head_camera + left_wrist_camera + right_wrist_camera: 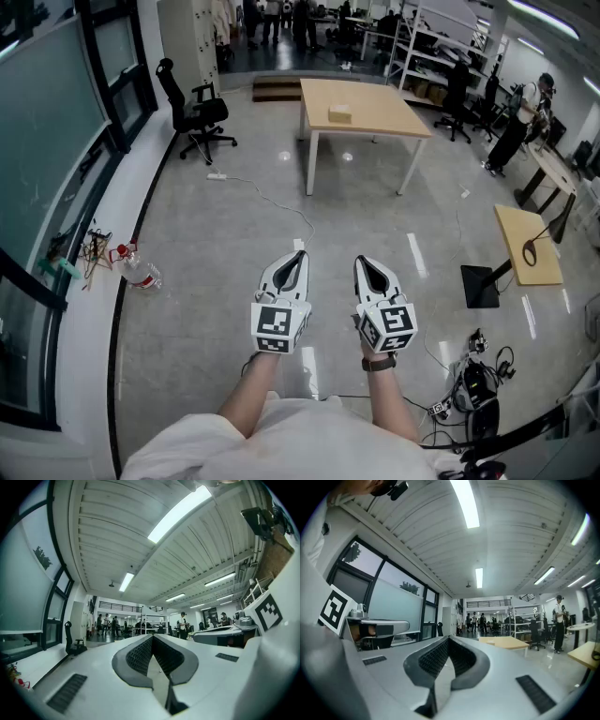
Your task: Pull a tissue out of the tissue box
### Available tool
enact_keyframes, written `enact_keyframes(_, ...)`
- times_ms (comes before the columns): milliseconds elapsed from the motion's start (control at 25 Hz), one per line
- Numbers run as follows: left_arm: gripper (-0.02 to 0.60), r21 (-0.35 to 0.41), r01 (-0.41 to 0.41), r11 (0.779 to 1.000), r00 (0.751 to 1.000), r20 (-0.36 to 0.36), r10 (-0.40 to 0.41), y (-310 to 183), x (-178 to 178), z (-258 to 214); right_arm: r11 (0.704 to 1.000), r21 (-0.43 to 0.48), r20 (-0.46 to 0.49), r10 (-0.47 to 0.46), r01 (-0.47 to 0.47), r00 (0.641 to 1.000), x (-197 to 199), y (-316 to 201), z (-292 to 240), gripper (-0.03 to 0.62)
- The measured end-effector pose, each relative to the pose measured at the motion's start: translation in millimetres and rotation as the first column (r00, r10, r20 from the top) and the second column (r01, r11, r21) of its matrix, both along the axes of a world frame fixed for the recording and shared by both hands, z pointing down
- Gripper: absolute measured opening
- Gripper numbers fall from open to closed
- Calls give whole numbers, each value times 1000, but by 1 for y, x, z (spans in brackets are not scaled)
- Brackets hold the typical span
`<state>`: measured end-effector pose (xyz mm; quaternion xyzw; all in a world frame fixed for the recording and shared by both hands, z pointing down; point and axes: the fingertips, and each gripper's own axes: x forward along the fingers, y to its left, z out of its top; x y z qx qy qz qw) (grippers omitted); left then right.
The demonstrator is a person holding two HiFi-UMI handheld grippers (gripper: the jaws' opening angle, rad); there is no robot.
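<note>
Both your left gripper (298, 257) and right gripper (362, 263) have jaws pressed together, empty, and the likely tissue box (339, 113) sits on the table (386, 105) at 12 o'clock; tissue's flimsy, so pinch its poking-out middle gently.

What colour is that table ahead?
The rectangular table is light tan wood with white legs; head view.

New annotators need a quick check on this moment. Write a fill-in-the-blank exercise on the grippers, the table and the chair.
1. The jaws of the left gripper and the right gripper are both ____, with nothing between them.
2. The tissue box rests on a wooden table whose legs are ____.
3. The office chair near the windows is ____ in colour.
Missing words: shut; white; black.
</note>
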<state>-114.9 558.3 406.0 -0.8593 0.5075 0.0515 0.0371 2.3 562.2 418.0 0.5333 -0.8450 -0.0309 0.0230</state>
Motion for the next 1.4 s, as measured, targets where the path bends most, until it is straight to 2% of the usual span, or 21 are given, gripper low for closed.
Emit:
enact_keyframes(520, 2, -17, -72, 997, 997, 12, 72, 1, -18, 16, 999, -44, -32, 31, -32, 999, -33, 9, 22, 0)
enact_keyframes(760, 2, -48, -91, 995, 996, -10, 91, 13, -60, 35, 994, -87, -5, 73, -73, 997, -69, 23, 45, 0)
enact_keyframes(920, 2, -96, -60, 994, 997, -46, 56, 15, -93, 53, 993, -107, -17, 45, -47, 999, -100, 30, 55, 0)
enact_keyframes(1080, 2, -103, -38, 994, 999, -41, 34, 21, -113, 60, 996, -88, -35, 9, -12, 999, -125, 39, 53, 0)
enact_keyframes(1240, 2, -113, -32, 993, 999, -17, 30, 21, -112, 65, 995, -100, -45, -8, 3, 999, -130, 40, 57, 0)
enact_keyframes(1400, 2, -100, -44, 994, 999, 14, 45, 17, -99, 63, 994, -109, -2, -4, 4, 1000, -116, 26, 60, 0)
